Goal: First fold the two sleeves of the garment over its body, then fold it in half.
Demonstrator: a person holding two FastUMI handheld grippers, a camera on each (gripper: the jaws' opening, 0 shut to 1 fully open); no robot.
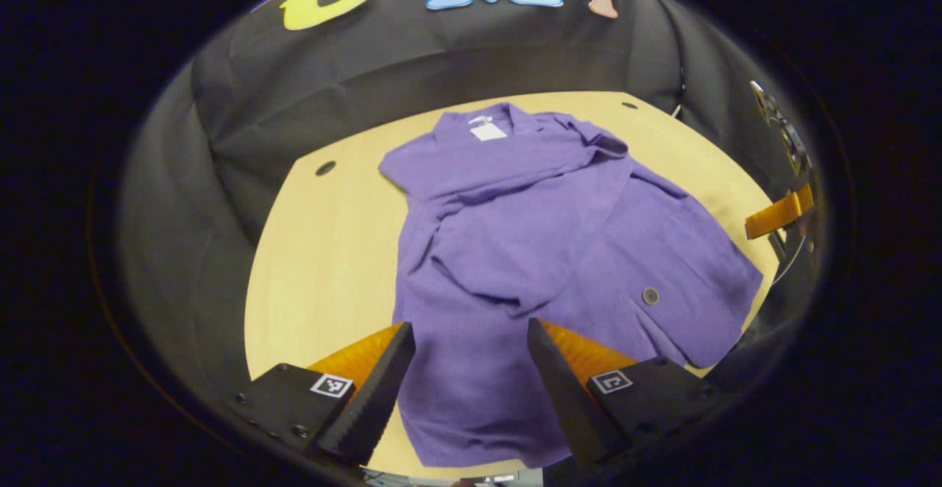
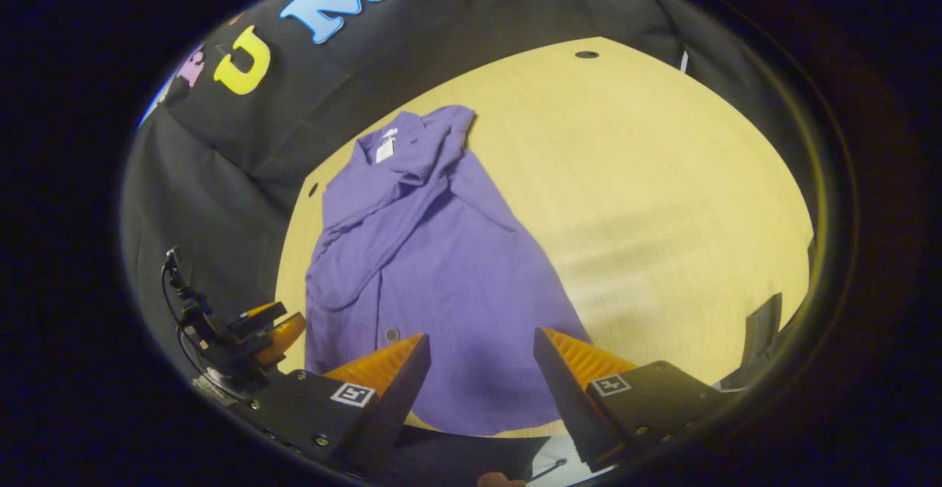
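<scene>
Left gripper view: the left gripper (image 1: pixel 471 343) sits nearest, its two fingers spread wide apart with nothing between them, hovering over the near hem of the purple garment (image 1: pixel 537 251); no contact with the cloth can be confirmed; the garment lies flat on the light wooden table (image 1: pixel 324 251), hem toward the camera and collar at the far end; a dark button (image 1: pixel 650 296) shows on the right-hand part of the cloth; one sleeve (image 1: pixel 486 251) lies folded across the body, its cuff end toward the middle; a white neck label (image 1: pixel 489 131) shows inside the collar; at the right edge part of the right gripper (image 1: pixel 780 211) is seen beyond the table's side; its jaw state cannot be told from here.

Right gripper view: the right gripper (image 2: pixel 482 358) is nearest, fingers likewise parted and holding nothing, positioned above the garment's (image 2: pixel 434 281) near hem; the left gripper (image 2: pixel 257 329) shows at lower left, beside the table edge (image 2: pixel 291 340) and just left of the cloth; a sleeve (image 2: pixel 375 244) lies diagonally over the body; bare tabletop extends broadly to the right of the garment; farther off, the label (image 2: pixel 384 148) marks the collar near the table's far-left corner; a small dark hole (image 2: pixel 586 54) sits in the tabletop at its far edge.
</scene>
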